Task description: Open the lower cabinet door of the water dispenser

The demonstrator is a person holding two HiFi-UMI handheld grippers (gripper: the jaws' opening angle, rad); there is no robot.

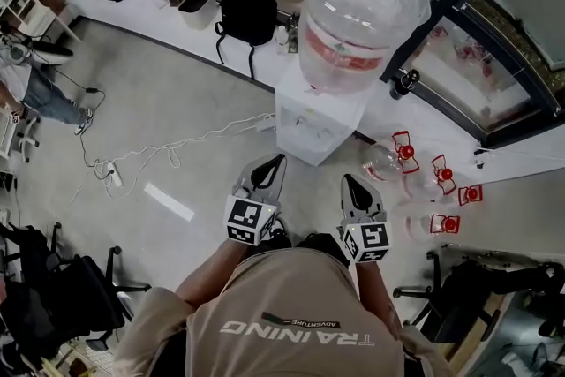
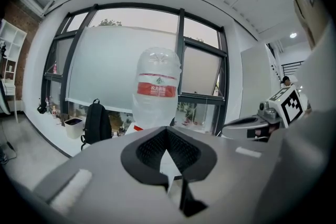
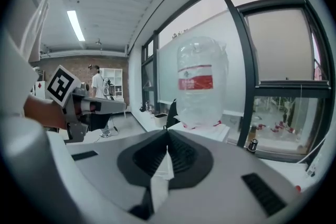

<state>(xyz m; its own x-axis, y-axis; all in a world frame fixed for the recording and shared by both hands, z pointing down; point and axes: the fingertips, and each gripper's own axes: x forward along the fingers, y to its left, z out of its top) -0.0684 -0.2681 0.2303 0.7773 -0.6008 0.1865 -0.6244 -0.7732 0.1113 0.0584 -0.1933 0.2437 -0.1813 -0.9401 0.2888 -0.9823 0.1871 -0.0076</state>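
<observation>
The white water dispenser stands on the floor in front of me, with a big clear bottle with a red label on top. Its lower cabinet door cannot be made out from above, and both gripper views hide it behind the jaws. My left gripper and right gripper hover side by side just short of the dispenser, apart from it. Both are shut and hold nothing. The left gripper view has the bottle beyond the closed left gripper. In the right gripper view the bottle rises above the closed right gripper.
A black backpack and a white bin sit on the window ledge behind the dispenser. Several empty red-capped bottles lie on the floor to its right. A cable and power strip trail left. Office chairs stand at lower left.
</observation>
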